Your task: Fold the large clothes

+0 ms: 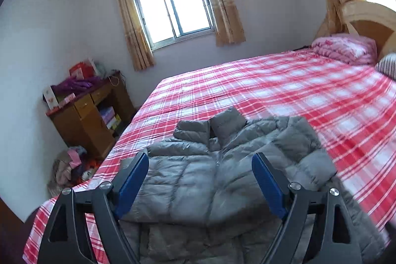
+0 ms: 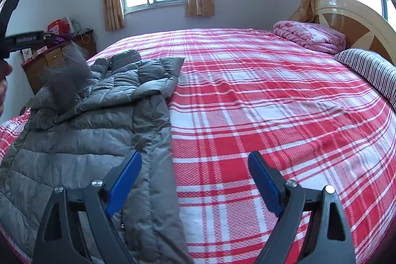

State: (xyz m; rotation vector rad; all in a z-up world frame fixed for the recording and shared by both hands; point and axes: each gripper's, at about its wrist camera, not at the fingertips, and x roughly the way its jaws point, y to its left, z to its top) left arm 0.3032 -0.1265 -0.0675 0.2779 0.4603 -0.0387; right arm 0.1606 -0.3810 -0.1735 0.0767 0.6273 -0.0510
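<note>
While both sets of fingers are spread wide with nothing between them, the grey puffer jacket point(image 1: 212, 165) is seen lying on the bed point(image 1: 297, 95), on its near left part.

Left to right, left wrist view: a wooden cabinet point(image 1: 84, 115) is set against the wall, with purple fabric point(image 1: 74, 85) and boxes piled on top; a heap of clothes point(image 1: 71, 170) is left on the floor below it. The left gripper point(image 1: 200, 180) is held above the jacket, fingers released, no contact with the fabric visible. The jacket's sleeves are seen folded inward near the collar. The bed is covered with a red-and-white plaid sheet; a pink folded quilt point(image 1: 346, 48) is placed at the far right by the headboard point(image 1: 371, 24).

Right wrist view: part of the left gripper and a hand point(image 2: 3, 88) are caught at the left edge. The jacket point(image 2: 94, 120) is spread at left, one blurred sleeve raised off it. The right gripper point(image 2: 195, 177) is held over the jacket's right edge and bare sheet, fingers released. A striped pillow point(image 2: 371, 71) is laid at far right, beside the quilt.
</note>
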